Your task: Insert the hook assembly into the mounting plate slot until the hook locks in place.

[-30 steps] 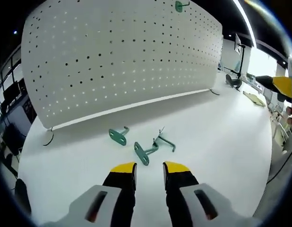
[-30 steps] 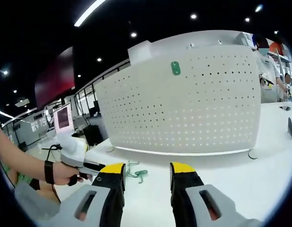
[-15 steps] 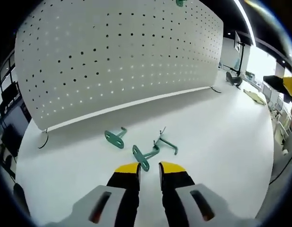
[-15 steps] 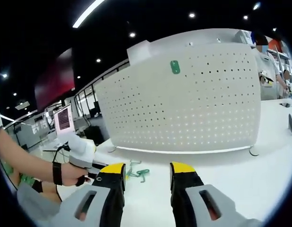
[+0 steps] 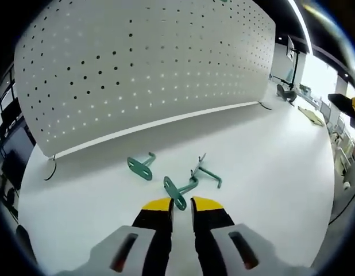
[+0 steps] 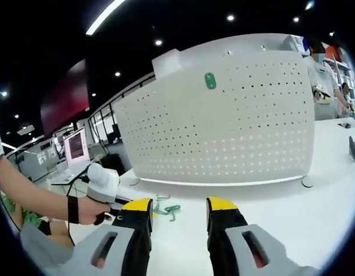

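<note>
Three green hooks lay loose on the white bench (image 5: 269, 172), in the lower centre of the left gripper view. The middle hook (image 5: 177, 191), with its oval base plate turned toward the camera, sat just above the tips of the left gripper (image 5: 181, 204), whose yellow-tipped jaws stood close together with only a narrow gap between them and nothing held; the base plate seemed to lie right at that gap, though contact could not be judged. To its upper left lay a second hook (image 5: 140, 167), and to its right a third hook (image 5: 206, 171) with thin wire prongs, near the middle one.

Behind them, filling the upper half of that view, stood the white perforated mounting panel (image 5: 137, 63), upright on small feet at the back of the bench.

In the right gripper view the same panel (image 6: 223, 126) stood across the centre, with a green hook plate (image 6: 209, 80) already fixed high on its face. The loose hooks (image 6: 166, 209) showed as a small green cluster at the lower centre. The right gripper (image 6: 178, 208) hung in front with its jaws well apart and empty. At the lower left a person's hand (image 6: 88, 210) with a dark wrist strap held the left gripper's handle.
</note>
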`<state>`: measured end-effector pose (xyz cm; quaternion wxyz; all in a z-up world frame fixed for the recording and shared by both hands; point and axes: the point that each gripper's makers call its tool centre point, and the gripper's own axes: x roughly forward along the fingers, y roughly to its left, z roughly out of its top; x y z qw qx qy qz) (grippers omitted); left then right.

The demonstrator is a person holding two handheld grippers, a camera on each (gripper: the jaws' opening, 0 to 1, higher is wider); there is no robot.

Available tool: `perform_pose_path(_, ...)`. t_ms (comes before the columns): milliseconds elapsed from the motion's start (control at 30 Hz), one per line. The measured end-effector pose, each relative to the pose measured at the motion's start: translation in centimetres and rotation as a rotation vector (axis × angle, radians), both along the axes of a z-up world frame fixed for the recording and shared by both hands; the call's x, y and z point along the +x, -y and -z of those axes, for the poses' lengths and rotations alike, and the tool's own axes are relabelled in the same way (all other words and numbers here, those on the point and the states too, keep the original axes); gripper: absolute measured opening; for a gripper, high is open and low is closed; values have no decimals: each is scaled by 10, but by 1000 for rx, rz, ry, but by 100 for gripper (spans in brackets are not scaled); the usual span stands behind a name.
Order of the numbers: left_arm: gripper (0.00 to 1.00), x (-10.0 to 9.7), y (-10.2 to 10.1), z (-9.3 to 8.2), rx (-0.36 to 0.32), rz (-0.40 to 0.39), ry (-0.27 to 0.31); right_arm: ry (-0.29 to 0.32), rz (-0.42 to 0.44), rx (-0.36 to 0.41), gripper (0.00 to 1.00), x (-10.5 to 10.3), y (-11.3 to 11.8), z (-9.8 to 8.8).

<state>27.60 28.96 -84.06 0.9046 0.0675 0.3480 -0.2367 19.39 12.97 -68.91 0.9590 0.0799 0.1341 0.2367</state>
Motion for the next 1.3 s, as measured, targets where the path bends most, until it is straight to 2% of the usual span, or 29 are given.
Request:
perform_pose_path(233, 8, -1, -3, 5, 11, 2, -19, 0, 8, 2, 37, 0, 3, -1)
perform_pose_path(600, 6, -3, -6, 3, 13, -7, -24, -3, -8, -3, 37, 1, -4, -2)
perform_pose_path(667, 3, -6, -4, 3, -16, -1, -38, -1, -12, -9, 37, 0, -5, -2)
perform_pose_path(767, 2, -8, -7, 4, -4, 4, -37, -5, -16, -4, 37, 0, -7, -2)
perform_pose_path(1000, 2, -11, -6, 4, -35, 3, -50, -3, -20, -7, 37, -2, -9, -1)
perform_pose_path(1300, 2, -17, -1, -8, -98, 2, -45, -2, -26, -8, 37, -3, -11, -3)
